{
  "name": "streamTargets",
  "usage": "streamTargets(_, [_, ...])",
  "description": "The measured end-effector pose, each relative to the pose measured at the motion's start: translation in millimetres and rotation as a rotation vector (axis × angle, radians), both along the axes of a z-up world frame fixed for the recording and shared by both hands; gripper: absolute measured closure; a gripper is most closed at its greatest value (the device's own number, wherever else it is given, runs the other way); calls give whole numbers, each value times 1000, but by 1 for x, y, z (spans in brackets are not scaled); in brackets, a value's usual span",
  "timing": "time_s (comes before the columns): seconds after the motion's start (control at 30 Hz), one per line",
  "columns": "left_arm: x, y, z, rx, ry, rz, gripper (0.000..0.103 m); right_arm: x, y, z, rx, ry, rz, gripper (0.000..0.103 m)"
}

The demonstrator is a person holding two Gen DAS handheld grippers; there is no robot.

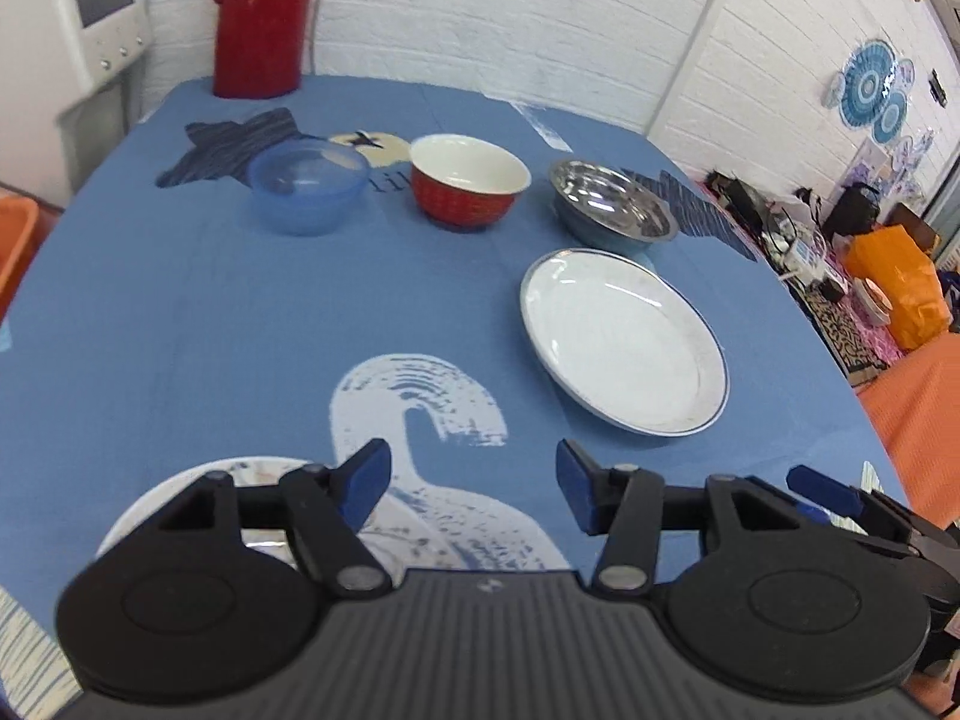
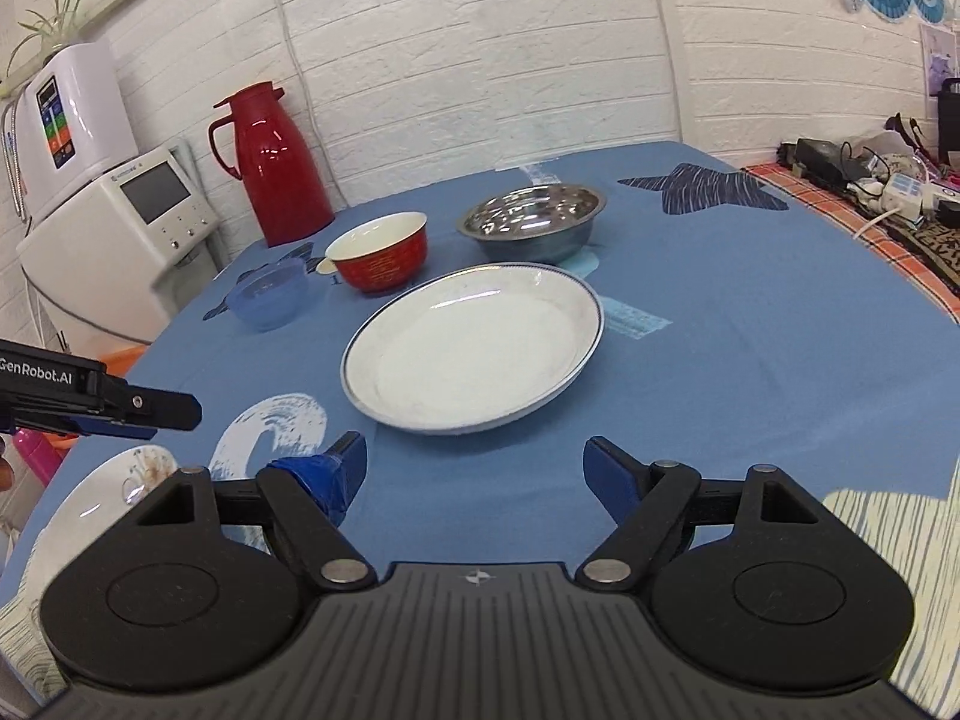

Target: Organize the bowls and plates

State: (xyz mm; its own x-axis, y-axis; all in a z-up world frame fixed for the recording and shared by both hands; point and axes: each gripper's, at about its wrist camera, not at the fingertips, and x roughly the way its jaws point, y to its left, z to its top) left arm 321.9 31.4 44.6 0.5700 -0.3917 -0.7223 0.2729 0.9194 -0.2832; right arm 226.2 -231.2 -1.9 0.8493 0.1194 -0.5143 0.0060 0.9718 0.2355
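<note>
A large white plate with a blue rim (image 1: 624,342) (image 2: 474,348) lies on the blue tablecloth, right of centre. Behind it stand a blue plastic bowl (image 1: 307,186) (image 2: 267,297), a red bowl with a white inside (image 1: 468,183) (image 2: 381,252) and a steel bowl (image 1: 612,207) (image 2: 534,222). A smaller white plate with a painted pattern (image 1: 252,474) (image 2: 102,504) lies near the front edge, partly under my left gripper (image 1: 474,486), which is open above the cloth. My right gripper (image 2: 474,474) is open too, just short of the large plate. The left gripper (image 2: 144,414) also shows at the left of the right wrist view.
A red thermos jug (image 1: 261,18) (image 2: 279,168) stands at the table's far corner. A white appliance (image 2: 120,252) sits beyond the left edge. A cluttered side surface with cables (image 2: 870,180) runs along the right. An orange bag (image 1: 900,282) stands off the table.
</note>
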Motion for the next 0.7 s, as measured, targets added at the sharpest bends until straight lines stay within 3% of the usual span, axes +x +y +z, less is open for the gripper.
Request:
streamTargets(0.17, [45, -22, -1, -13, 91, -32, 50, 38, -23, 6, -13, -2, -19, 37])
streamTargets(0.4, [103, -65, -20, 52, 153, -71, 44, 99, -35, 0, -43, 49, -13, 36])
streamTargets(0.6, [136, -90, -46, 56, 238, -80, 44, 132, -32, -13, -113, 108, 55, 36])
streamTargets(0.7, [137, -95, -48, 62, 219, -87, 44, 139, -28, -18, -125, 144, 89, 36])
